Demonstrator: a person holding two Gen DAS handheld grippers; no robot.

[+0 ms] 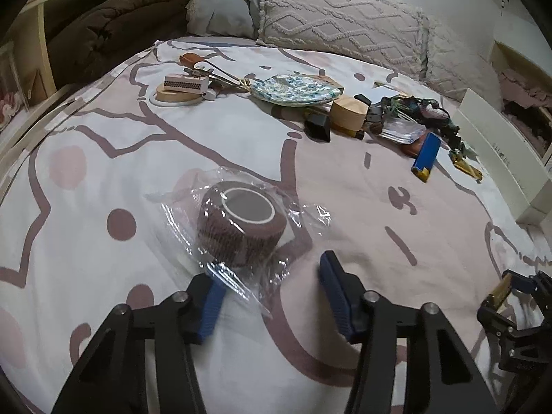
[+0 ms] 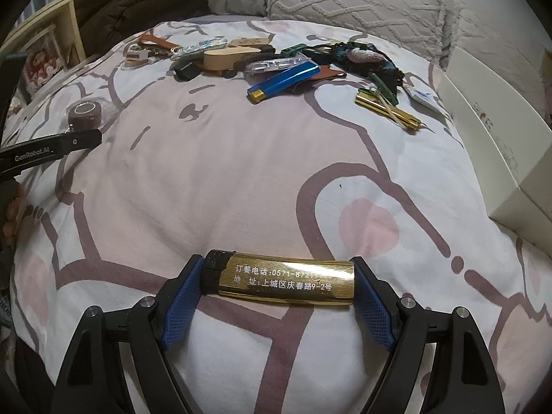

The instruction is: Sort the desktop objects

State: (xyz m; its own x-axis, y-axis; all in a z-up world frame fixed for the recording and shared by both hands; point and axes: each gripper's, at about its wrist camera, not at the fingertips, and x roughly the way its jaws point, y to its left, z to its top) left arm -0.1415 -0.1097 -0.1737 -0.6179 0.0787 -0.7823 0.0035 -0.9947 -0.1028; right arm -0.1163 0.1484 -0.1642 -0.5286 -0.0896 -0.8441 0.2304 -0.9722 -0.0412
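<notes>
- The far heap of small objects (image 2: 262,58) overlaps too much to sort by eye; a blue lighter (image 2: 283,81) lies clear at its near edge.
- The left gripper (image 1: 272,293) has its jaws apart, nothing pinched; the wrapped brown tape roll (image 1: 241,226) stands just ahead on the printed bedcover (image 1: 103,158), only its clear wrapper trailing between the pads.
- The right gripper (image 2: 277,298) clamps a gold lighter (image 2: 286,281) end to end (black cap leftward, white print on its side).
</notes>
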